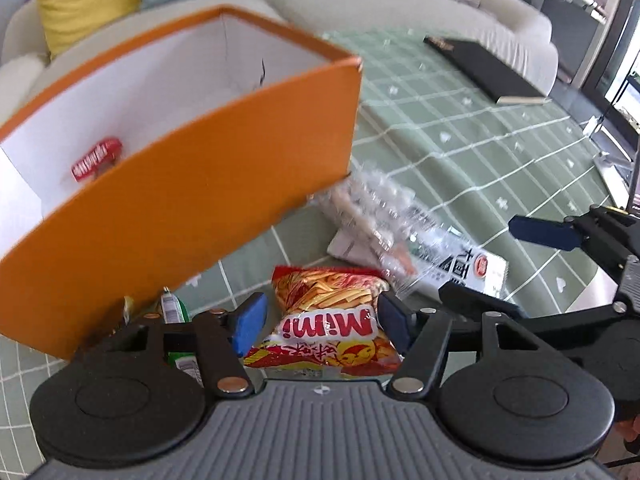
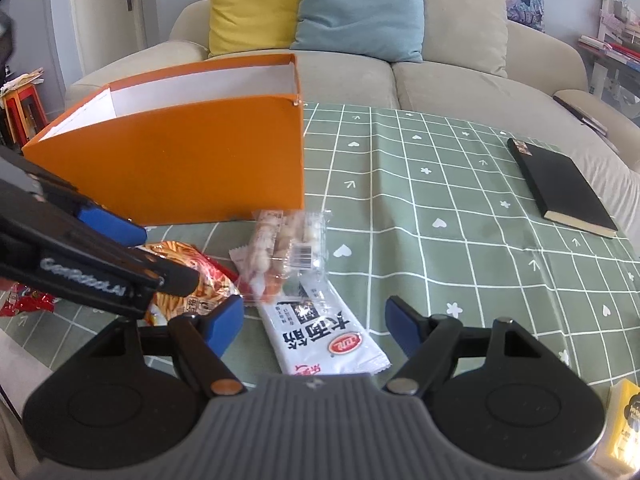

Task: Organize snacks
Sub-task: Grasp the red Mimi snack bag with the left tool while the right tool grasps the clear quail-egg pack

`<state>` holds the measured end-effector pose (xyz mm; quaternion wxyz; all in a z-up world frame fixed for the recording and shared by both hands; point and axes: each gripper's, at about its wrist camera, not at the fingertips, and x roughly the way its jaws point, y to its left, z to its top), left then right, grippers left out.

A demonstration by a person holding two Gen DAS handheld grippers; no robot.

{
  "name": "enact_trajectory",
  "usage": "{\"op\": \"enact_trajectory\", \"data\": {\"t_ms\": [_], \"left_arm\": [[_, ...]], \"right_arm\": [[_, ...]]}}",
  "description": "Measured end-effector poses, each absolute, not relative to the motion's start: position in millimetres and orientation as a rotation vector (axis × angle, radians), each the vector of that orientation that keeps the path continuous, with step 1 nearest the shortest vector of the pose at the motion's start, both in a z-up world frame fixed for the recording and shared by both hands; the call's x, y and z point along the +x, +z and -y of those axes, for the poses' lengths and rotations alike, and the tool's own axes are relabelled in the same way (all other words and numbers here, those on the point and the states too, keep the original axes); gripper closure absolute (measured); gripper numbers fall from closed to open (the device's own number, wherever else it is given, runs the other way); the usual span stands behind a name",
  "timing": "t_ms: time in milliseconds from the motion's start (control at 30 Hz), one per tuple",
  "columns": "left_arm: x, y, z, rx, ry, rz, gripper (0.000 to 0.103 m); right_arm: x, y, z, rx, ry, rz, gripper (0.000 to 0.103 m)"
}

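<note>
Orange box (image 2: 180, 160) holds 1 red packet (image 1: 97, 159); 3 snack bags (image 2: 324, 332) lie outside.

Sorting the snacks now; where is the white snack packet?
In the right wrist view, the white snack packet lies on the green tablecloth, partly under the clear snack bag.

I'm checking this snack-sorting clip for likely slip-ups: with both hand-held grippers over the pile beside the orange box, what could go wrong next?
1. The left hand-held gripper straddles the Mimi bag; closing may crush the snacks.
2. The clear packet overlaps the white packet, so the right hand-held gripper may drag both.
3. The grippers sit close and may collide.
</note>
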<state>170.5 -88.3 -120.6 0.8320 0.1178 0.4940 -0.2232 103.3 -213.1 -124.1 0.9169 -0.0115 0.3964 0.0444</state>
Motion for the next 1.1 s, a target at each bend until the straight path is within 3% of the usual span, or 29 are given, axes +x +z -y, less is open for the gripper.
{"op": "enact_trajectory", "data": {"t_ms": [367,433,700,1100], "left_arm": [[179.8,-141.6,80.6,0.209,-0.453,-1.174,0.032],[178.6,-143.5,79.1,0.198,-0.457,-1.176,0.040],[167.9,-130.6,58.8,0.117,-0.360,-1.100,0.047],[155.4,-118.4,54.3,0.149,-0.266,-0.990,0.048]], "right_arm": [[106.6,-132.9,209.6,-0.043,0.141,-0.829,0.028],[106.7,-133.3,211.2,-0.037,0.143,-0.831,0.028],[111.4,-129.7,219.4,0.031,0.114,-0.821,0.027],[158.0,-136.9,197.3,0.025,0.103,-0.853,0.024]]}}
